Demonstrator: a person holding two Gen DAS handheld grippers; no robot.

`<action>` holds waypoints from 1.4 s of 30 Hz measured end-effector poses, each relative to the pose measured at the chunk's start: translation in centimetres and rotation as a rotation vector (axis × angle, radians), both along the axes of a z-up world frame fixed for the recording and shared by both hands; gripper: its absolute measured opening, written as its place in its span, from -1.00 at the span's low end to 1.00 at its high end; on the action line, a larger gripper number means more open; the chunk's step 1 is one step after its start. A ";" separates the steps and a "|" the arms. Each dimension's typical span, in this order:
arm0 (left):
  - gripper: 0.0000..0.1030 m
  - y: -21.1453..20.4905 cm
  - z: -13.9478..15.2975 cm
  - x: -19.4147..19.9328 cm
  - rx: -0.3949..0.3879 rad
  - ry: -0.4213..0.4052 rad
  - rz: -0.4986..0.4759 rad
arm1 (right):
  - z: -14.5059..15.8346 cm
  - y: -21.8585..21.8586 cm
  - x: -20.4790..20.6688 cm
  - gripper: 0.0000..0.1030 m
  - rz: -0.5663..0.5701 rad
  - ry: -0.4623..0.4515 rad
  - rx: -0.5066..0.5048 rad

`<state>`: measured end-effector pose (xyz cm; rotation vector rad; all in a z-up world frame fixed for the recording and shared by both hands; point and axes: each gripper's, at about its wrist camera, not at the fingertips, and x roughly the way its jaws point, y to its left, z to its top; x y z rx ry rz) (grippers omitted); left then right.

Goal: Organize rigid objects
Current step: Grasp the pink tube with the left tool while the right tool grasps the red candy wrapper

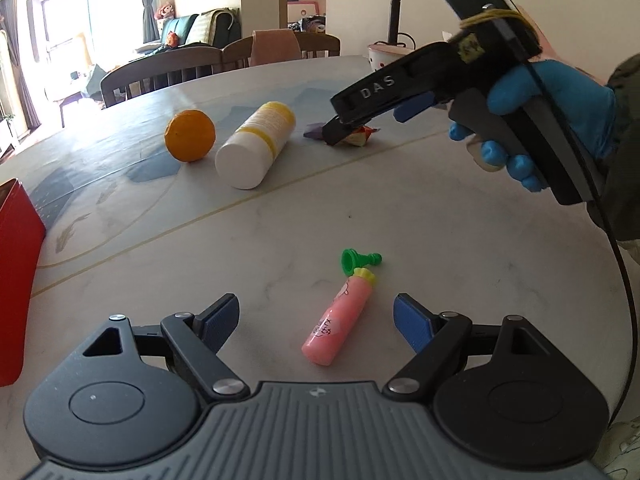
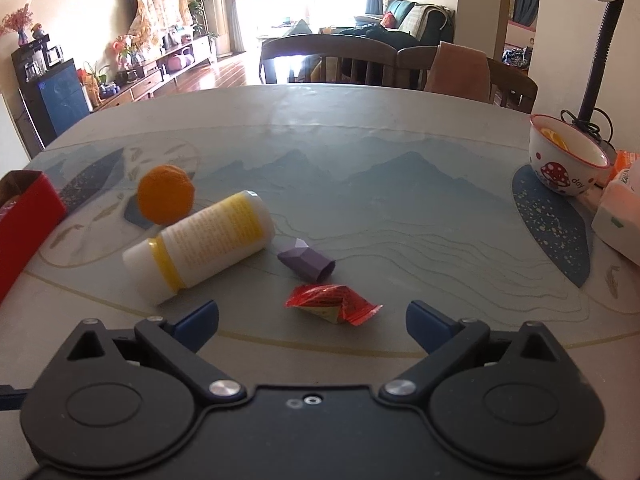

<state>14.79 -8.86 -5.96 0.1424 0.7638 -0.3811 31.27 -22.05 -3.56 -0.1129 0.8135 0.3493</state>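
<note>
Pink plastic tube [image 1: 338, 319] lies on the counter [image 1: 400, 208] between your left gripper [image 1: 316, 322]'s spread, empty fingers, long axis nearly in line with your reach, slightly tilted right. Your right gripper [image 2: 312, 316], also open, hovers over the red wrapper [image 2: 334, 303].

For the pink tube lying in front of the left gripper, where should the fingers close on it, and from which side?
Grip the pink tube across its smooth middle, coming from above. It lies flat on the table, roughly between the open left gripper fingers, so they likely close squarely on its round sides. Avoid the yellow cap end, which touches the green chess pawn.
</note>
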 end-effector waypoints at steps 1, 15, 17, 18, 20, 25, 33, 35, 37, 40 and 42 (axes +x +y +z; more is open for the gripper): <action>0.64 0.0 0.0 0.0 0.003 0.002 -0.001 | -0.1 -0.1 0.2 0.88 -0.004 0.003 0.001; 0.09 -0.5 0.1 -0.5 -0.007 -0.020 -0.033 | -1.2 -0.1 1.2 0.56 -0.032 0.033 -0.003; -0.05 -0.6 0.2 -0.8 -0.007 -0.026 -0.044 | -1.2 -0.1 1.2 0.50 -0.036 0.033 -0.006; -0.18 -0.7 0.2 -0.8 -0.006 -0.029 -0.051 | -1.3 0.0 1.2 0.50 -0.035 0.031 -0.008; -0.34 -0.9 0.3 -1.0 -0.003 -0.032 -0.066 | -1.2 0.0 1.2 0.44 -0.038 0.028 -0.010; -0.55 -1.1 0.3 -1.1 -0.003 -0.035 -0.079 | -1.1 0.0 1.0 0.06 -0.044 0.020 -0.007; -0.70 -0.7 0.3 -1.0 -0.006 -0.034 -0.049 | -0.8 -0.4 0.4 -0.31 -0.045 0.002 -0.003; -0.70 -0.5 0.3 -0.9 -0.011 -0.030 -0.042 | -0.7 -0.5 0.2 -0.35 -0.043 0.000 0.003; -0.70 -0.1 0.3 -0.8 -0.019 -0.027 -0.029 | -0.4 -0.5 -0.1 -0.40 -0.035 -0.003 0.011; -0.70 0.6 0.3 -0.6 -0.028 -0.020 -0.006 | 0.1 -0.4 -0.9 -0.43 -0.017 -0.015 0.019; -0.70 1.2 0.3 -0.3 -0.038 -0.014 0.013 | 0.6 -0.3 -1.4 -0.44 -0.003 -0.027 0.024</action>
